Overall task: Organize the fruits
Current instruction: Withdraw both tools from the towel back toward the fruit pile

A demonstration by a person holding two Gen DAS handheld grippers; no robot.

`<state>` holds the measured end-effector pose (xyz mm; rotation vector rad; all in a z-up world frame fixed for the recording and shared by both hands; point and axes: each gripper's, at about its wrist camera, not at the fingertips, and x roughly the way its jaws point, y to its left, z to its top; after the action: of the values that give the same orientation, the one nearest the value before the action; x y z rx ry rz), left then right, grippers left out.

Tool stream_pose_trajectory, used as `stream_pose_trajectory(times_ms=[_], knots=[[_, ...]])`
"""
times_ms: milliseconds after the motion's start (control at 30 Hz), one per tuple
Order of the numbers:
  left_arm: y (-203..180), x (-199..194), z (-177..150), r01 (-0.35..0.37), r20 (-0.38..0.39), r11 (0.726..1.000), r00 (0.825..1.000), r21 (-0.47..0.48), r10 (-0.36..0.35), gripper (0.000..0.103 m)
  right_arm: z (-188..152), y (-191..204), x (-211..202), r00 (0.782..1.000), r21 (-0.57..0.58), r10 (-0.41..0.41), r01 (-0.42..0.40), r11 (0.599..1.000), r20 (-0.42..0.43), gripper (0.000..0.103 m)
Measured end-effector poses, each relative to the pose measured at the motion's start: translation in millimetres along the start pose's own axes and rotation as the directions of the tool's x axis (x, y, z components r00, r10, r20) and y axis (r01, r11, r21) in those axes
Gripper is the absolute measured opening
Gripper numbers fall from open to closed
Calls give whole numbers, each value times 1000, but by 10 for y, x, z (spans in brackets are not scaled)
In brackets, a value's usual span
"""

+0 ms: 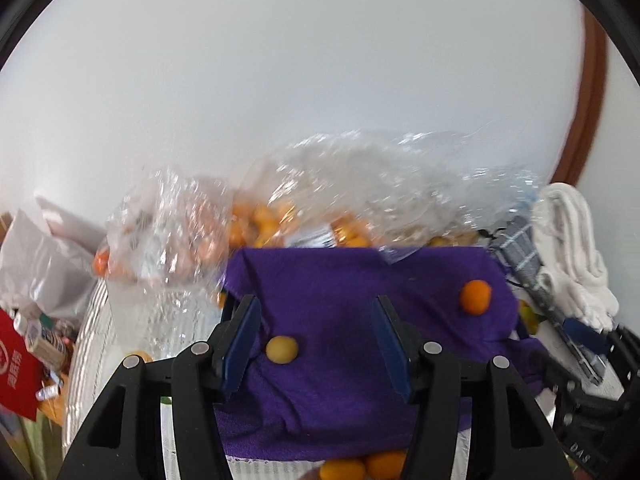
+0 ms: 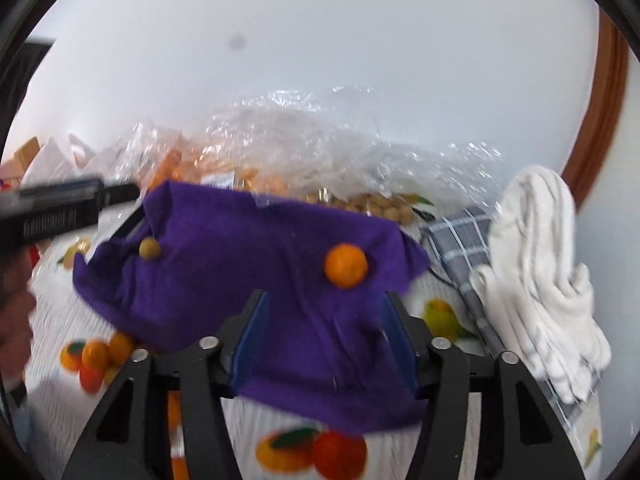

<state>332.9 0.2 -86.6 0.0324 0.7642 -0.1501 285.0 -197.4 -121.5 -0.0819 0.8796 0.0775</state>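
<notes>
Left wrist: left gripper (image 1: 316,346) released, nothing between the jaws; yellow fruit (image 1: 282,349) beside its left pad, orange fruit (image 1: 475,297) further right, both on the purple cloth (image 1: 340,392). Right wrist: right gripper (image 2: 324,344) released over the cloth, orange fruit (image 2: 345,265) just ahead. Looks between picks; next needs a descent onto one fruit, then clench.

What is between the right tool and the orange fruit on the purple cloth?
Nothing visible. The right tool is open and empty, and the orange fruit lies in the open on the purple cloth, just ahead of the fingertips. Only bare cloth fills the gap. The yellow-green fruit lies well off to the side.
</notes>
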Motion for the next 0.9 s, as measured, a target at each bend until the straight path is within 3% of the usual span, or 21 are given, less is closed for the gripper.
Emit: stream_pose_trajectory(times_ms=[133, 233, 333, 467, 667, 800, 900], knots=[[-4, -91, 28, 42, -22, 999, 999, -35, -42, 55, -201, -45, -270, 999, 24, 24, -24, 999, -26, 52], [99, -267, 31, -30, 7, 997, 999, -71, 31, 55, -374, -68, -384, 998, 53, 34, -31, 998, -54, 51], [288, -468, -44, -39, 30, 993, 999, -109, 42, 55, -547, -29, -449, 994, 68, 60, -54, 996, -88, 51], [523, -593, -386, -34, 22, 990, 999, -140, 38, 55, -783, 95, -509, 993, 51, 82, -78, 996, -90, 51], [785, -565, -1086, -35, -23, 991, 999, -132, 32, 57, -1065, 346, -466, 956, 94, 271, -262, 961, -109, 55], [911, -526, -1338, -20, -16, 984, 1000, -176, 17, 67, -1190, 593, -401, 944, 67, 304, -298, 952, -131, 55], [959, -481, -1392, -50, -41, 977, 998, -208, 43, 67, -1228, 737, -317, 938, 53, 309, -304, 951, -155, 55]])
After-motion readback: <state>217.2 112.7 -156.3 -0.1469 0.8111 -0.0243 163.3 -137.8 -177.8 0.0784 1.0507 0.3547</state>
